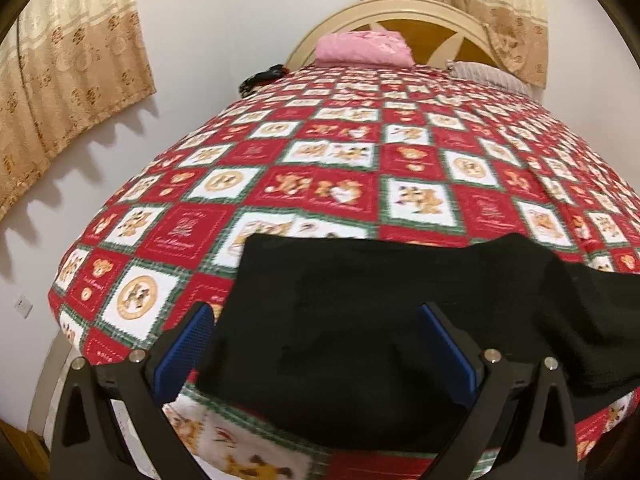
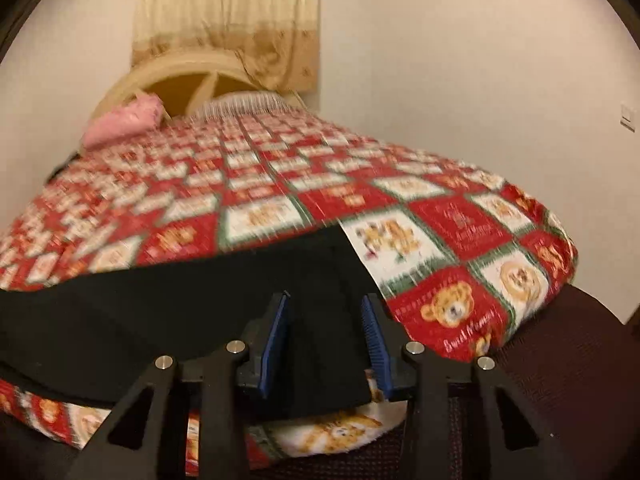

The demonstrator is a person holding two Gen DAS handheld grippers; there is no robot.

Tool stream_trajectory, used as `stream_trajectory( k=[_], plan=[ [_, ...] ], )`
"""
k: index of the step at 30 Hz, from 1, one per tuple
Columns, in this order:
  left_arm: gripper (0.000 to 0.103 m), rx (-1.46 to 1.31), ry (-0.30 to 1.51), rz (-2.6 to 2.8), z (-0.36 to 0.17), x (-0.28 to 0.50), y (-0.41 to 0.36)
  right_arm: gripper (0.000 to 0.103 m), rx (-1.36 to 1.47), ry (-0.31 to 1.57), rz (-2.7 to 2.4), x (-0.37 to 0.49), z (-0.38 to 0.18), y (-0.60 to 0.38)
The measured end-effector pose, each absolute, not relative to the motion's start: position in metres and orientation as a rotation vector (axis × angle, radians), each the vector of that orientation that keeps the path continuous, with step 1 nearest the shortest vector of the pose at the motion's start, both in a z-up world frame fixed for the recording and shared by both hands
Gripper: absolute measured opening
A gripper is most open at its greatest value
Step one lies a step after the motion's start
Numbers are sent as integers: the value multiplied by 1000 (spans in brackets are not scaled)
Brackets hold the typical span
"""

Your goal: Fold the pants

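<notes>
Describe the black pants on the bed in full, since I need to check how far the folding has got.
The black pants are soft, matte dark fabric lying flat across the near end of the red, white and green teddy-bear quilt. They look folded into a broad band with a straight far edge, one end trailing toward the right in the left wrist view. Blur hides seams and waistband. The left gripper and right gripper hover over them with jaws apart; neither visibly pinches the cloth.

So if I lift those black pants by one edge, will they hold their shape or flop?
Probably flop: the black pants lie flat, draped over the bedspread, with soft creases. They look like light cloth, so a lifted edge would likely trail. They'd probably slide little on the quilted cover.
</notes>
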State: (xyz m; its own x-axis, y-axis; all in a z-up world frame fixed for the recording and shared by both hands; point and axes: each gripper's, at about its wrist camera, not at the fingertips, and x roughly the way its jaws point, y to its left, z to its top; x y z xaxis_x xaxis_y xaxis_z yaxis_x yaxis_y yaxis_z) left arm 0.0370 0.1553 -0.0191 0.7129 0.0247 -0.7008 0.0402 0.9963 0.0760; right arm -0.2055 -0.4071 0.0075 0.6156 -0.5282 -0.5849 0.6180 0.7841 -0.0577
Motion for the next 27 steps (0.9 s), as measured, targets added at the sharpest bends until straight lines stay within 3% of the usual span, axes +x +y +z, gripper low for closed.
stream_trajectory(
  k=[9, 12, 13, 15, 22, 27],
  plan=[
    [103, 101, 779, -37, -18, 30, 139, 40, 194, 735, -575, -195, -7, -420],
    [103, 100, 785, -30, -18, 32, 139, 23, 160, 747, -567, -195, -7, -413],
    [103, 96, 784, -30, -18, 32, 139, 12, 145, 749, -574, -194, -6, -412],
    [103, 89, 779, -36, -15, 31, 138, 5, 122, 748, -571, -193, -2, -411],
    [103, 106, 761, -35, -10, 29, 134, 5, 3, 680, -569, -186, 33, -406],
    [103, 104, 768, -32, -11, 29, 134, 5, -120, 728, -593, -173, 21, -410]
  ],
)
